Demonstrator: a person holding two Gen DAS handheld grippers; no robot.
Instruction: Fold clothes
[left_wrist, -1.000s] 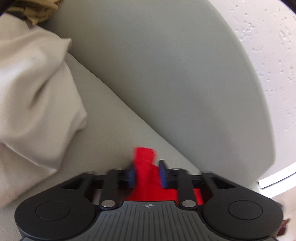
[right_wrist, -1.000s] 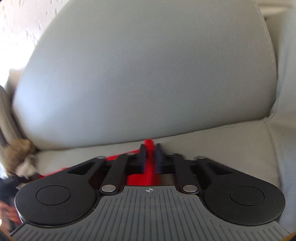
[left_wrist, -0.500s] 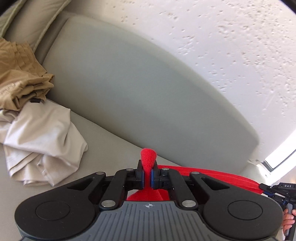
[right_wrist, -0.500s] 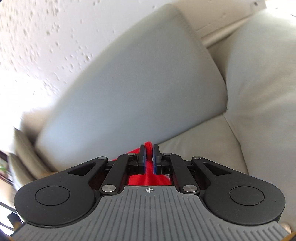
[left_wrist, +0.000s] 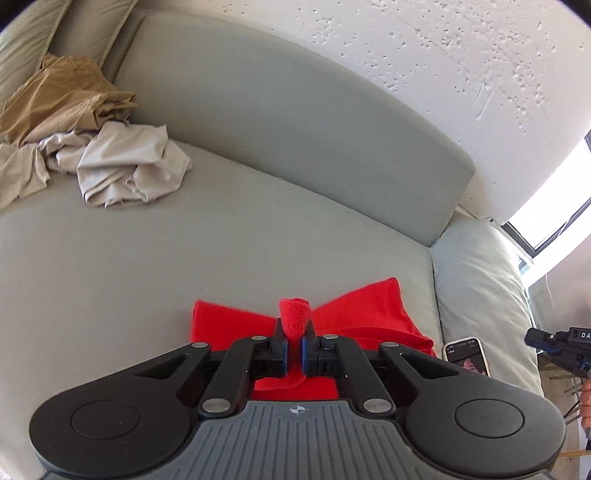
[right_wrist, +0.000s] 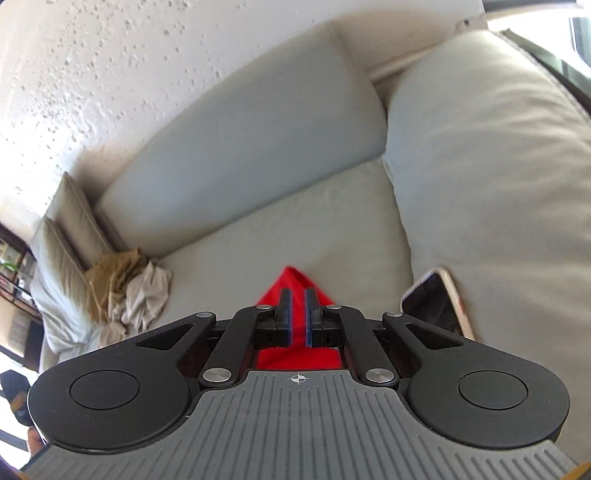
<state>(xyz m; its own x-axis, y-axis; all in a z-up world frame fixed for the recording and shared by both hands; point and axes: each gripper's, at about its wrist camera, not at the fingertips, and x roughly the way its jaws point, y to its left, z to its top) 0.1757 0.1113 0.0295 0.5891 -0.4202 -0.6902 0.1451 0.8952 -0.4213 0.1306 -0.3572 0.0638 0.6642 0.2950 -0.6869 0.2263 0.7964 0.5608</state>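
A grey sofa carries everything, its broad seat cushion running up to a grey back cushion. In the seat's far corner, well apart from the phone, a crumpled tan garment lies against the back cushion with a rumpled pale beige garment touching its near side. The phone lies face up at the opposite end, against a side cushion, with a red cloth just beside it on the seat.
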